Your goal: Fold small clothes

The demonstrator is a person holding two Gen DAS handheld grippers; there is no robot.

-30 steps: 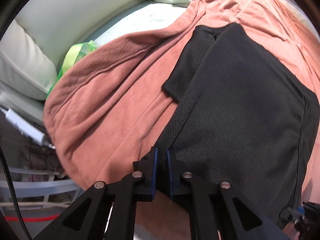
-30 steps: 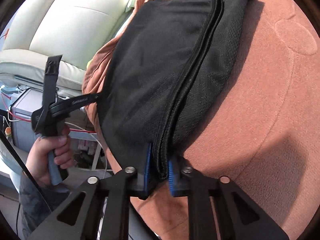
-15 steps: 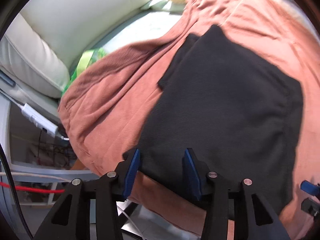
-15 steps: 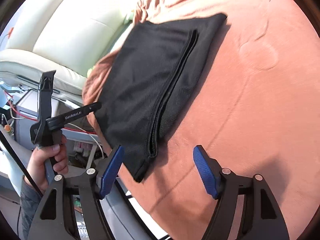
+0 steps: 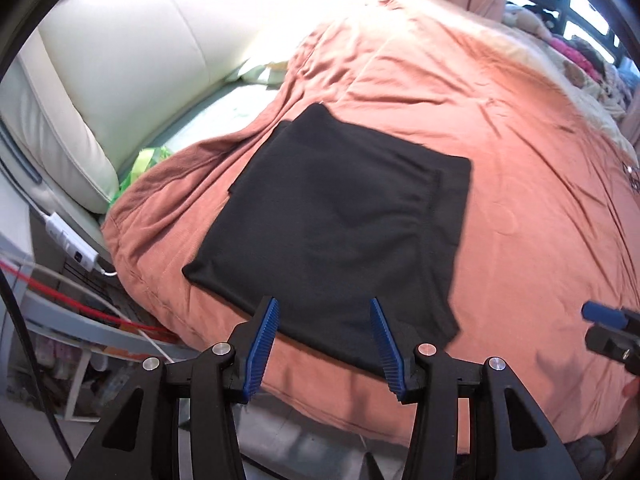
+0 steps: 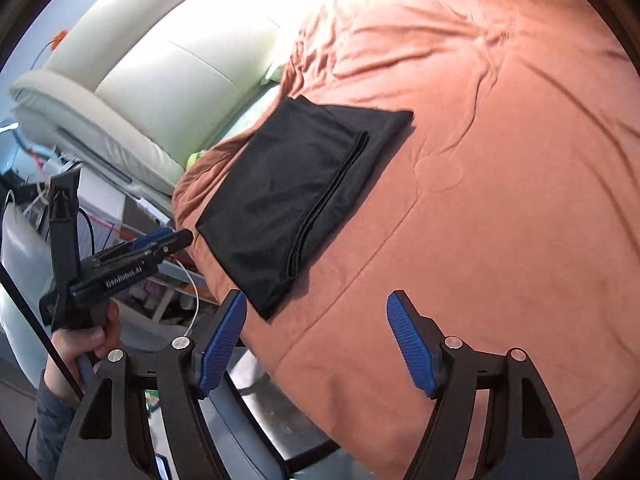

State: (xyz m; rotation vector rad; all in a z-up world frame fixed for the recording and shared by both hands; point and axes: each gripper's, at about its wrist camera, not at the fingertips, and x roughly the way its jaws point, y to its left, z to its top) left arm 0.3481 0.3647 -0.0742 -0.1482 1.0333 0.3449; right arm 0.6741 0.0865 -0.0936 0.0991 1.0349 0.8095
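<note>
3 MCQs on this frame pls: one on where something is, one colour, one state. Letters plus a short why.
1. Where does the black garment lie?
A. on the salmon-pink bedspread
B. on the floor
C. draped over the cream headboard

2. What colour are the pads on the left hand-held gripper?
A. red
B. blue
C. green

3. What state is the right hand-held gripper in?
A. shut on the garment
B. shut on nothing
C. open, holding nothing

Answers:
1. A: the garment rests flat and folded on the bedspread near the bed's edge, apart from the headboard.
2. B: both ribbed pads show blue in the left wrist view.
3. C: the jaws stand wide apart with bare bedspread between them; the garment sits ahead of the left pad, untouched.
</note>
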